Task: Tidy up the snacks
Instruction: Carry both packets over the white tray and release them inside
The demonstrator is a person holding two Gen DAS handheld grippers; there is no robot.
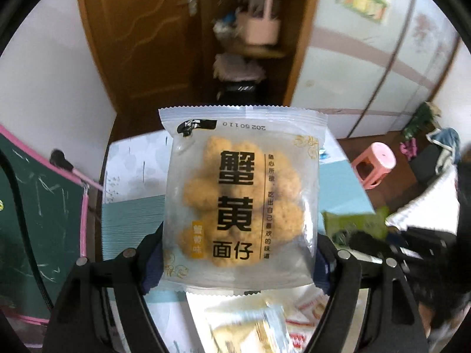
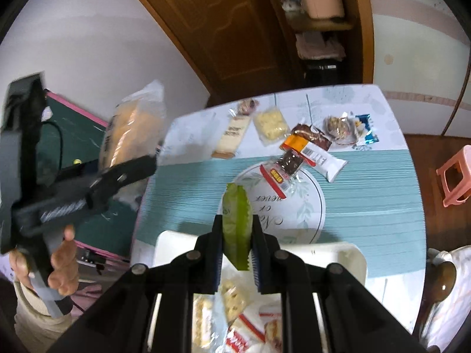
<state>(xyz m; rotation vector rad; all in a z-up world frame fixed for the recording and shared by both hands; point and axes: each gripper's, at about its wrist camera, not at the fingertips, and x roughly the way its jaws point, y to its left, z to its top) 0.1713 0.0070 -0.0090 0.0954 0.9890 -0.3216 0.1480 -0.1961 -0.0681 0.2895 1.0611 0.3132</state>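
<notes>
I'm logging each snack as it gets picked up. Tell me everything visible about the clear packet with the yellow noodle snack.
The clear noodle-snack packet is a see-through plastic pouch with zigzag-cut sealed ends, bold black Chinese lettering and a printed date code near its top edge. Lumpy golden-yellow pieces show inside. It is held off the table, face to the camera, gripped at its lower sides by the left gripper, whose blue pads press on both edges.

**What is on the worktop**

The worktop [image 2: 368, 206] has a blue-green striped cloth with a round picture. Snack packets [image 2: 294, 144] lie spread out at the far side. A white tray [image 2: 347, 253] with more snacks sits at the near edge.
</notes>
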